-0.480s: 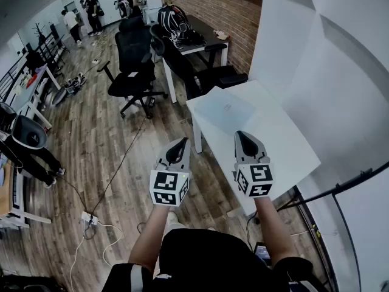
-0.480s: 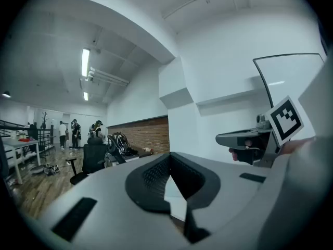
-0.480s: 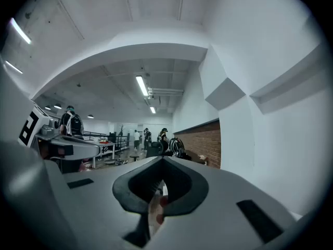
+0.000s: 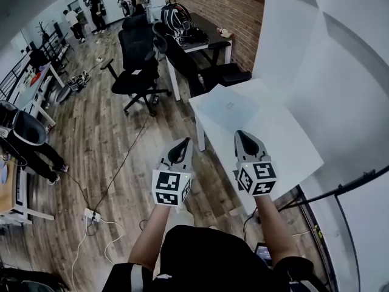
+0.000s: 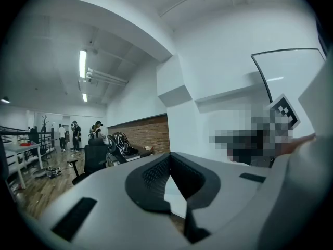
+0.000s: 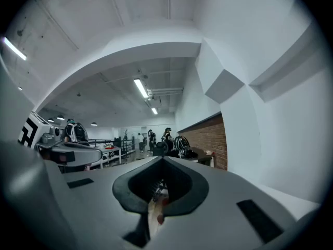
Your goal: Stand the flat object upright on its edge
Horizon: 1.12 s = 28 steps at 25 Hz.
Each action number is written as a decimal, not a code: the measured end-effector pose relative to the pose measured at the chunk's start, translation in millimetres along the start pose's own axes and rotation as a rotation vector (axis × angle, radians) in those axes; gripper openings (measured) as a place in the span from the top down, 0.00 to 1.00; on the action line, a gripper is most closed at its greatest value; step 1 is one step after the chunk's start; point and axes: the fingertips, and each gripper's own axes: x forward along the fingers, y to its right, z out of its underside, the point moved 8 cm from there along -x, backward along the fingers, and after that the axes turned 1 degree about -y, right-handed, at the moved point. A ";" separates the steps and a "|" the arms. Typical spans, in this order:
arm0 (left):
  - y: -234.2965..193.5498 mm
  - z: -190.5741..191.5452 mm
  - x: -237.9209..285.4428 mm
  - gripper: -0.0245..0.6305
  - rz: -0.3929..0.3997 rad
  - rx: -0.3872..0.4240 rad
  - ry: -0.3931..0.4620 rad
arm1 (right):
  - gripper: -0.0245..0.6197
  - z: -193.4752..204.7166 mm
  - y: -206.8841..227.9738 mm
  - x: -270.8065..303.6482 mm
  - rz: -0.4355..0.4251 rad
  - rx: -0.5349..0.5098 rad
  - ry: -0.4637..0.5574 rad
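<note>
**Flat object lies face-down on the table; both grippers shut and empty**

Flat object (image 4: 228, 108): pale, square-ish sheet or panel, a shade bluer than the surface under it. Lies flat on the far left corner of the white table (image 4: 285, 145), edges close to the table's edges. One small dark mark near its middle, too small to read. Thickness and material cannot be told from the head view.

Left gripper (image 4: 182, 145): held level over the wood floor (image 4: 103, 139), just left of the table's near corner, well short of the object. Jaws together, nothing between them; its own view confirms the black pads meeting at the tip (image 5: 169, 156).

Right gripper (image 4: 245, 137): held level above the table's near part, pointing toward the object, not touching it. Jaws closed on nothing, tips meeting (image 6: 162, 160).

Hard to make out: the right gripper and forearm cover part of the table's near half. In both gripper views the grey gripper body fills the lower frame; the object cannot be picked out with certainty in either.

Beyond: black office chair (image 4: 137, 59) on the floor to the left, a desk (image 4: 203, 38) along the brick wall (image 4: 213, 5), people (image 4: 94, 5) standing far off, small and unclear.
</note>
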 end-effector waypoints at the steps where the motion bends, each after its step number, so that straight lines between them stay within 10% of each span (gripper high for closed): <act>1: -2.0 0.2 0.8 0.94 -0.001 0.001 -0.003 | 0.90 0.3 -1.1 2.8 -0.006 0.003 -0.001; 28: -140.5 0.2 146.6 0.94 0.063 -0.054 -0.007 | 0.90 -10.9 12.9 192.4 0.012 -0.010 -0.043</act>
